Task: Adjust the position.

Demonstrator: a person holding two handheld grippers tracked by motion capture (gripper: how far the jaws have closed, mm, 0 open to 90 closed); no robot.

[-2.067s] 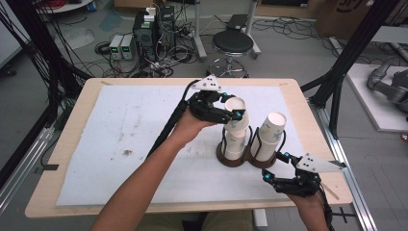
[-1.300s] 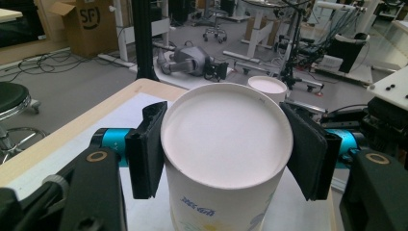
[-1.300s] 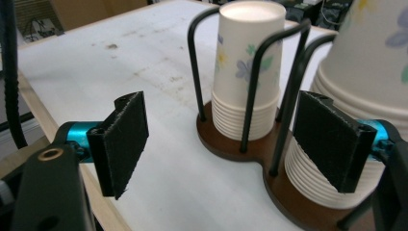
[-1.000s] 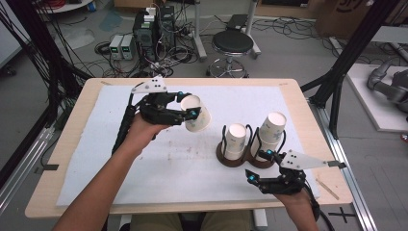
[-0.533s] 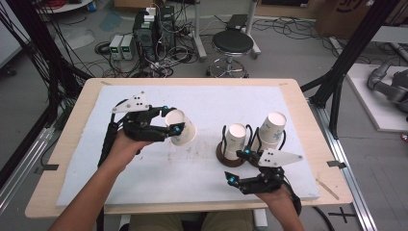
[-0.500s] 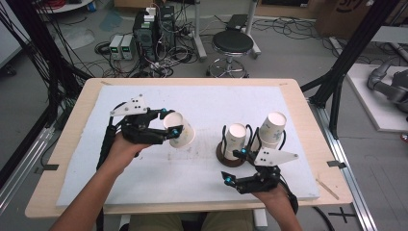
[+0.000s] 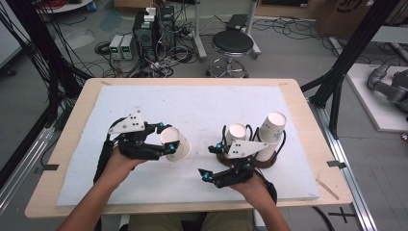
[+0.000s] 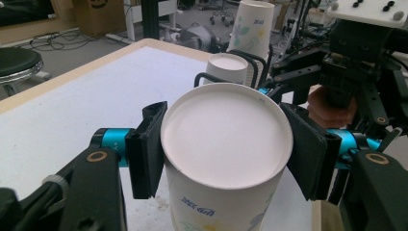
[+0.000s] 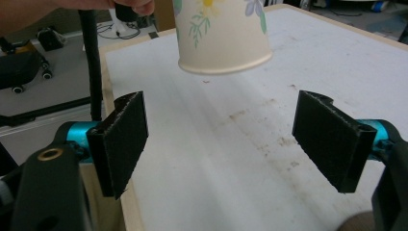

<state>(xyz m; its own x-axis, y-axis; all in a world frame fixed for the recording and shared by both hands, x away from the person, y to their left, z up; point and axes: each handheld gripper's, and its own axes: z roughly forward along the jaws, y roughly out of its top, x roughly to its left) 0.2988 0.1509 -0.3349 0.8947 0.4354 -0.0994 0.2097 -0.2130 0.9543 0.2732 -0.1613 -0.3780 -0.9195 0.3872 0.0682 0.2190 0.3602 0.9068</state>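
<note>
Fingers: left gripper (image 7: 169,143) clamps a paper cup (image 7: 176,143), right gripper (image 7: 210,162) spread wide, empty. High view: cup held tilted over the white mat (image 7: 202,108), left of centre, apart from two cup stacks (image 7: 257,139) sitting in dark holders at the right; right gripper low between cup and stacks. Left gripper view: pads (image 8: 146,149) pinch the cup's sides, closed base faces the camera. Right gripper view: pads (image 9: 120,139) wide apart, cup (image 9: 219,33) hangs rim-down above the mat. Step, likely: carrying a cup pulled off a stack. Next: lower it onto the mat, or the right gripper takes it
</note>
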